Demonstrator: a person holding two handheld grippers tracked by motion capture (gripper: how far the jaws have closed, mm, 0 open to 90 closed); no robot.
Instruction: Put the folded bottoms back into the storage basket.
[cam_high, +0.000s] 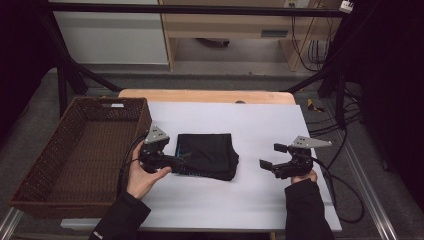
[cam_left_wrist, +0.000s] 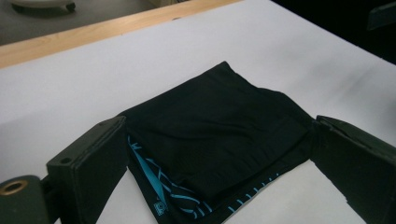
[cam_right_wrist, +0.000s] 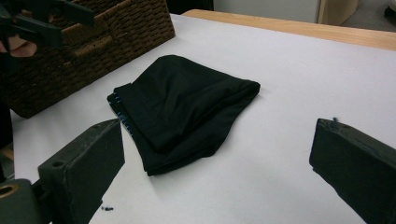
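A folded black garment (cam_high: 207, 155) with turquoise markings is laid near the middle of the white table (cam_high: 260, 122), toward its left side; a woven wicker basket (cam_high: 37, 175) is set off the table's left edge, probably as the place for it; the left gripper (cam_high: 184, 159) is held at the garment's left edge, jaws spread wide either side of the fold, seemingly lined up for a grasp; the right gripper (cam_high: 270, 156) is held apart to the garment's right, jaws likewise parted and holding nothing.
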